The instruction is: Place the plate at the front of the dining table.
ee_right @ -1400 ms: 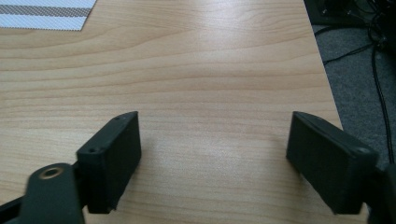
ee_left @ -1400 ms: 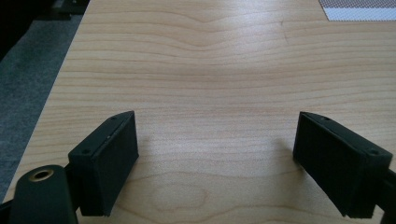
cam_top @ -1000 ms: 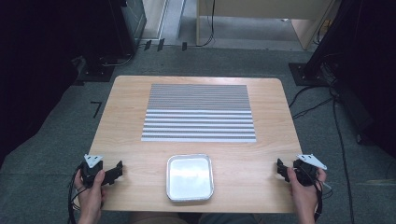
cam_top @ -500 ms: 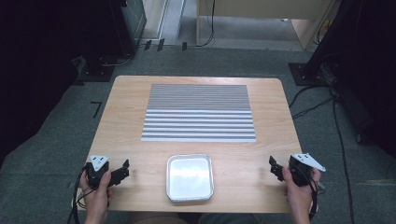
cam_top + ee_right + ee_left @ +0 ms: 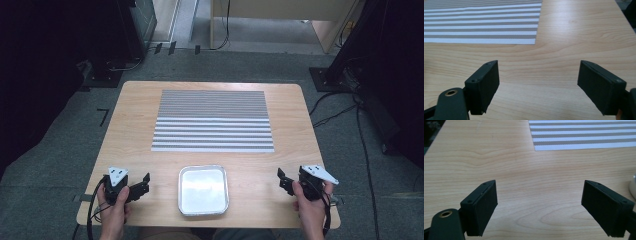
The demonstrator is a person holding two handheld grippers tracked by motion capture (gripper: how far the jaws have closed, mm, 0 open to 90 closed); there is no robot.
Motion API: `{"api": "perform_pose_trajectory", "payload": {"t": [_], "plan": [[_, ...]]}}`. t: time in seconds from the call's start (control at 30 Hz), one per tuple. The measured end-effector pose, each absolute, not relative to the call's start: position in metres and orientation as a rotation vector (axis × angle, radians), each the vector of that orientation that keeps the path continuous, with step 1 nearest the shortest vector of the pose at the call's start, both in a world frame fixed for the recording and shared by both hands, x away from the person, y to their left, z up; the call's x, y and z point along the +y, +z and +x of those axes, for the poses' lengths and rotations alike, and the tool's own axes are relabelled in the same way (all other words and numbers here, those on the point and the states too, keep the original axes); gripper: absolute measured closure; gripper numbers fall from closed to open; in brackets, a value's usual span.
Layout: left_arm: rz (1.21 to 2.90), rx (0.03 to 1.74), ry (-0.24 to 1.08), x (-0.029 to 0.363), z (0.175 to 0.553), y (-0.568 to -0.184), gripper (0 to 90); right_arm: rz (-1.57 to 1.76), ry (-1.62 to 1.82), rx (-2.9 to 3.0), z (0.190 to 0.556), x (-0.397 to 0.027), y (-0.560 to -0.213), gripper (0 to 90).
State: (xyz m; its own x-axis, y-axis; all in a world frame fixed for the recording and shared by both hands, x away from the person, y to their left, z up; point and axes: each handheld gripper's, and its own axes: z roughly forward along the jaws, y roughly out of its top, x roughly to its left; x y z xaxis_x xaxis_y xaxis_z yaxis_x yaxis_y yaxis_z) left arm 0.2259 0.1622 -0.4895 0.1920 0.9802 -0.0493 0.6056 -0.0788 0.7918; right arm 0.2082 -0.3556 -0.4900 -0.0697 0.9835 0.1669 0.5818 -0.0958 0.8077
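Wood table, pale grain. Left gripper held low at the near left corner, jaws spread wide, nothing between them, bare wood beneath. Foil tray sits empty at the near edge, centre, between both grippers. Striped mat lies beyond it. Right gripper near the right corner, jaws likewise parted and empty.

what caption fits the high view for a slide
Open left gripper and open right gripper flank an empty foil tray below a striped mat on a wooden table.
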Motion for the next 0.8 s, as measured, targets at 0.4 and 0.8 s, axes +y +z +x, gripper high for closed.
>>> {"api": "perform_pose_trajectory", "payload": {"t": [0.4,0.8], "plan": [[1.805,1.443,0.653,0.141,0.220,-0.489,13.5,1.655,1.084,1.752,0.206,-0.328,-0.488,17.6],[1.819,1.407,0.617,0.125,0.215,-0.488,13.5,1.621,1.136,1.805,0.205,-0.300,-0.489,17.5]]}}
